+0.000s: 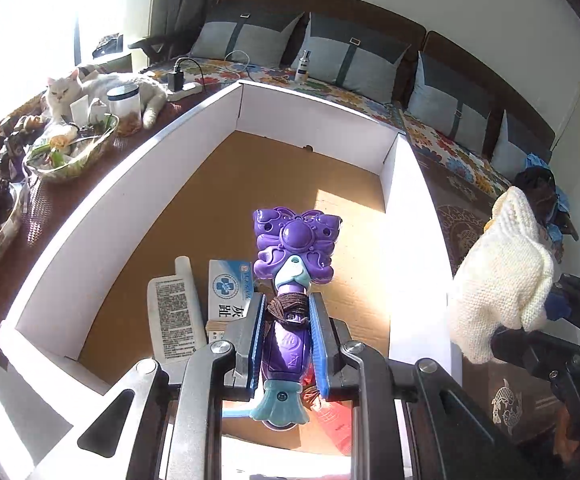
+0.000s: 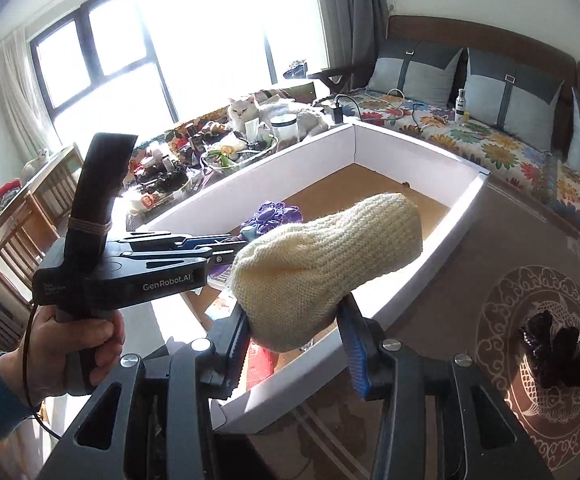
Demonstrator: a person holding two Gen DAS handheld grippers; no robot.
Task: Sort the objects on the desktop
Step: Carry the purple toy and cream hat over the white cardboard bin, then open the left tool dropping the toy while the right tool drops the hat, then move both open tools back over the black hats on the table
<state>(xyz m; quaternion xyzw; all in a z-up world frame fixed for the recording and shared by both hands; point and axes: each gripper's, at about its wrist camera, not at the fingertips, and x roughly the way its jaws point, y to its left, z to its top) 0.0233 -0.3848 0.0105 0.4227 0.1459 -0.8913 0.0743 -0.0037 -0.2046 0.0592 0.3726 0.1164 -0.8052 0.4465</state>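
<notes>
My left gripper (image 1: 285, 312) is shut on a purple butterfly toy wand (image 1: 294, 244), held over the white-walled cardboard box (image 1: 137, 184). A white tube (image 1: 173, 312) and a blue-and-white medicine packet (image 1: 229, 284) lie on the box floor below it. My right gripper (image 2: 296, 320) is shut on a cream knitted sock (image 2: 326, 256), held over the box's right wall (image 2: 442, 248). The sock also shows at the right of the left wrist view (image 1: 502, 280). The left gripper (image 2: 225, 250) and the wand's purple head (image 2: 269, 216) show in the right wrist view.
A white cat (image 1: 101, 88) lies on the table behind a glass bowl (image 1: 73, 152) of clutter and a jar (image 1: 123, 100). A dark crumpled object (image 2: 558, 352) sits on the patterned cloth at right. A sofa with cushions (image 1: 350, 56) runs behind.
</notes>
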